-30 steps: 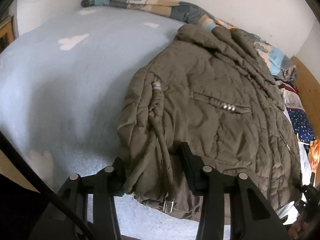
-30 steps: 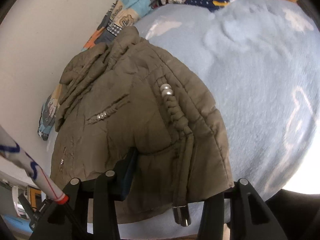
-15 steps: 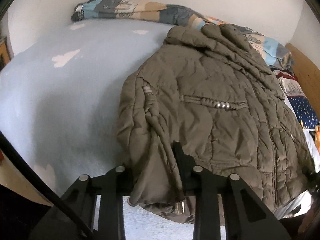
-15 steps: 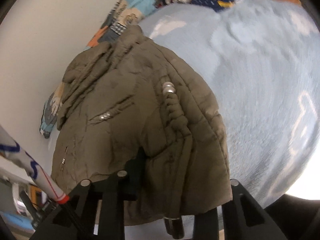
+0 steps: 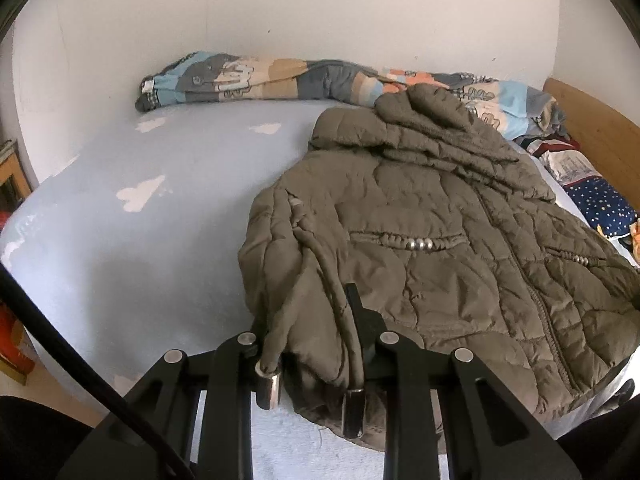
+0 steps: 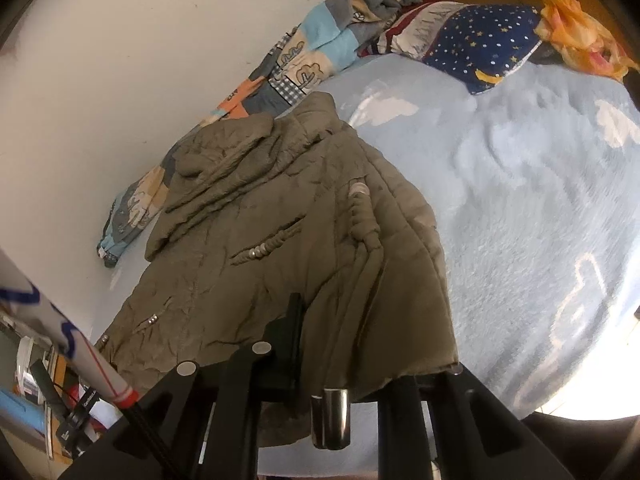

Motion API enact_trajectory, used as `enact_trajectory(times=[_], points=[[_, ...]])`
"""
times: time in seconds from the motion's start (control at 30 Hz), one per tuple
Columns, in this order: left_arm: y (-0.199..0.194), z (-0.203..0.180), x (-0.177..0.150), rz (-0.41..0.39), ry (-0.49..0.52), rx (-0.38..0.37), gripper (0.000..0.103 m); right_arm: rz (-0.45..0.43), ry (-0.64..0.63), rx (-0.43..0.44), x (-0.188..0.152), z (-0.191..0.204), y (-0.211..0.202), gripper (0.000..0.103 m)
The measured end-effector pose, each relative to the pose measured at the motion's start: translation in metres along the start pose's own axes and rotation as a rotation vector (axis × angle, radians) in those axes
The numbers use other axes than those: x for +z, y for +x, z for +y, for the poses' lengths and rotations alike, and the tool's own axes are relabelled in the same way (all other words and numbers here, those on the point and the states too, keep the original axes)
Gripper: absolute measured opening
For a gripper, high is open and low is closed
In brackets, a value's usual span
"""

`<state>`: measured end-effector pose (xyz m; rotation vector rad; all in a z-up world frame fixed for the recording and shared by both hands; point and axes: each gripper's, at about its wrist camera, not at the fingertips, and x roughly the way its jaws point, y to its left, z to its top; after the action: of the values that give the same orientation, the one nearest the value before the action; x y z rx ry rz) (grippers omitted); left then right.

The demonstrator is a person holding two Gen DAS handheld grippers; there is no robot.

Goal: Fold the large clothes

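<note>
An olive-green quilted jacket [image 5: 432,248] lay front-up on a bed covered by a pale blue sheet with white cloud shapes [image 5: 132,240]. Its hood [image 5: 424,124] pointed toward the white wall, where a rolled patchwork blanket [image 5: 256,80] in blue, grey and tan ran along the far edge of the bed. The jacket's bottom hem sat at the near edge of the bed, closest to both cameras.

The left gripper [image 5: 310,340] was at one corner of the hem. Its black fingers [image 5: 360,320] were closing, with a bunched fold of the olive fabric pressed between them. Two drawcords [image 5: 320,280] ran through the fold, and their metal end caps [image 5: 270,384] hung below.

In the right wrist view, the right gripper [image 6: 344,364] was at the opposite hem corner. Its fingers [image 6: 288,332] were closing too, with the jacket's edge draped over and pinched between them. A shiny metal cord end [image 6: 332,416] dangled beneath.

Past the jacket, by the wooden headboard [image 5: 592,128], lay a navy pillow with stars [image 6: 480,48] and an orange cloth [image 6: 576,36]. A white tube with blue and red marks [image 6: 60,340] crossed the lower left of the right wrist view.
</note>
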<state>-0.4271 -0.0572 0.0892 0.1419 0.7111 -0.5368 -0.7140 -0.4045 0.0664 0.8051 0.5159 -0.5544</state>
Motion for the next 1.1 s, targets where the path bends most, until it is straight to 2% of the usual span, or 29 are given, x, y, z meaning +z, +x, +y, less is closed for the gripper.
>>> enact_trajectory(times=[0.13,0.27,0.47,0.83,1.1], points=[[-0.006,-0.004,0.005,-0.037,0.025,0.011,0.023,-0.019,-0.025,0.012,-0.003,0.006,-0.013,0.015],[-0.005,-0.002,0.011,-0.030,0.021,0.003,0.023,-0.022,-0.025,0.022,-0.003,0.008,-0.015,0.015],[-0.018,-0.004,0.039,-0.086,0.044,-0.016,0.023,-0.039,-0.004,0.061,0.012,0.010,-0.021,0.015],[-0.026,-0.005,0.106,-0.142,0.024,-0.060,0.023,-0.101,-0.021,0.165,0.082,0.044,-0.036,0.015],[-0.006,-0.013,0.180,-0.152,-0.020,-0.115,0.024,-0.132,-0.038,0.211,0.148,0.076,-0.024,0.015]])
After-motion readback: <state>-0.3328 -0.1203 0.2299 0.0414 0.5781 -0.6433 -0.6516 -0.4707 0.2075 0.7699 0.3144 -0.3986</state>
